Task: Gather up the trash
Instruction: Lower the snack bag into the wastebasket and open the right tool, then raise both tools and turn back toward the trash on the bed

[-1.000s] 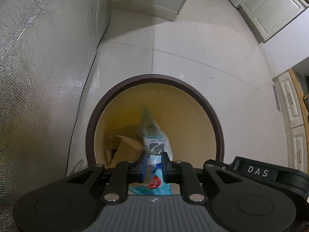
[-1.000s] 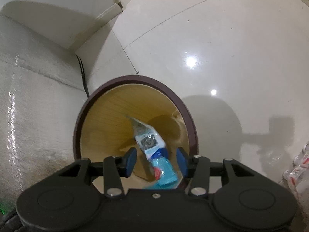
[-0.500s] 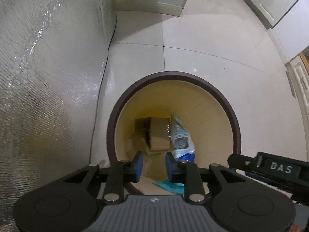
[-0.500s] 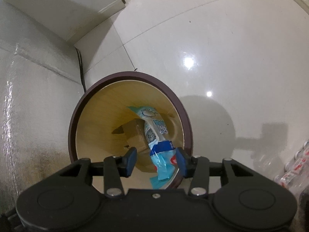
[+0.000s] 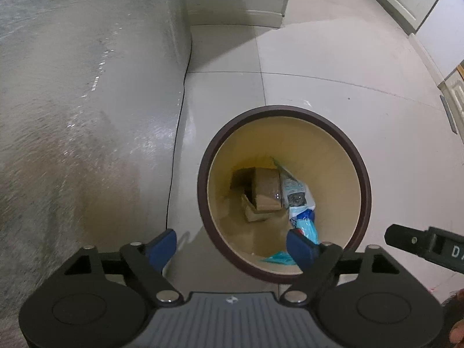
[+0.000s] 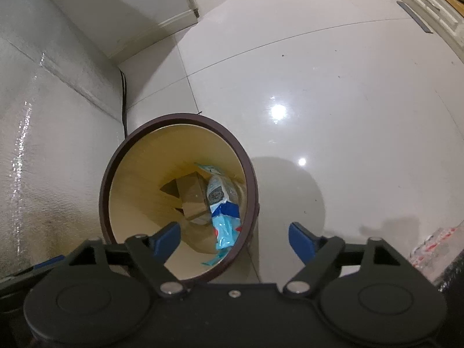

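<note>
Blue-white plastic wrapper (image 5: 298,203) laid inside brown-rimmed bin (image 5: 366,185), leaned against wall beside cardboard box (image 5: 266,188).

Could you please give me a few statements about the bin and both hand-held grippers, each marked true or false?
1. The blue-and-white wrapper lies inside the bin. True.
2. The left hand-held gripper is clamped on the wrapper. False: its jaws have just been opening and hold nothing.
3. A cardboard box lies in the bin. True.
4. The right hand-held gripper is shut. False: it stands open and holds nothing.
5. The bin lies tipped over. False: it stands upright.
</note>
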Motion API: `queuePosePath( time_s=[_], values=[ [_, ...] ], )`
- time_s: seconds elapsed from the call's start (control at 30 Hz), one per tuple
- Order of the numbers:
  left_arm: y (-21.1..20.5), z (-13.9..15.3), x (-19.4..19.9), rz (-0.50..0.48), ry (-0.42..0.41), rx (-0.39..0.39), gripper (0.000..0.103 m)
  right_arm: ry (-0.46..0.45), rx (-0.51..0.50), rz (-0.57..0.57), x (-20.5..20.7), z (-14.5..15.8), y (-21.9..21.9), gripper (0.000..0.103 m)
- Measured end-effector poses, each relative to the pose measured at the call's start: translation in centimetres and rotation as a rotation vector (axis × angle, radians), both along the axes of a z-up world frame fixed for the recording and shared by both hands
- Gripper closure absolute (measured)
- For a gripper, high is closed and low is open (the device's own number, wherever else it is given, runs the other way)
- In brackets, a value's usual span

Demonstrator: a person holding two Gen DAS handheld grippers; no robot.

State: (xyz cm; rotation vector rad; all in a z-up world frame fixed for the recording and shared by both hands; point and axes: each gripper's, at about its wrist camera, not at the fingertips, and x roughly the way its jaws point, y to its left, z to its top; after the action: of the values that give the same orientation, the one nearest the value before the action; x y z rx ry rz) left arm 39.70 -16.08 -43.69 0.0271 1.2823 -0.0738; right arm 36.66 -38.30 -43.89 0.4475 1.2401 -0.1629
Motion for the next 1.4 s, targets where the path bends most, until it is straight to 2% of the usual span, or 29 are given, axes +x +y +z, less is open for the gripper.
queuePosePath(
  time_s=[0.07,0.2,0.37,0.5,0.83,1.2,1.4],
  values=[
    [0.2,0.8,-0.6,0.006,-0.011,0.007,0.015,-0.005,-0.014,0.006,-0.7,0.5,-0.1,0.007],
    [0.4,2.3,-1.9,0.012,-0.033,0.029,0.013,-0.021,-0.028,0.001,-2.5,1.7,-0.6,0.0],
    [0.0,4.4,-4.4,-0.012,-0.059,0.063,0.005,-0.039,-0.054,0.015,-4.9,3.5,-1.1,0.0],
    [0.1,6.2,-6.8,-0.007,-0.067,0.058,0.0,-0.06,-0.077,0.04,-6.8,5.4,-1.0,0.0],
    [1.3,10.8,-11.8,0.017,-0.12,0.049,0.0,-0.143,-0.113,0.065,-11.7,10.8,-0.3,0.0],
    [1.5,18.2,-16.7,0.003,-0.244,0.004,0.0,-0.265,-0.146,0.058,-17.1,17.3,0.2,0.0],
    [1.6,23.0,-19.8,-0.005,-0.339,-0.006,0.0,-0.35,-0.154,0.045,-20.0,21.1,0.2,0.0]
  ],
)
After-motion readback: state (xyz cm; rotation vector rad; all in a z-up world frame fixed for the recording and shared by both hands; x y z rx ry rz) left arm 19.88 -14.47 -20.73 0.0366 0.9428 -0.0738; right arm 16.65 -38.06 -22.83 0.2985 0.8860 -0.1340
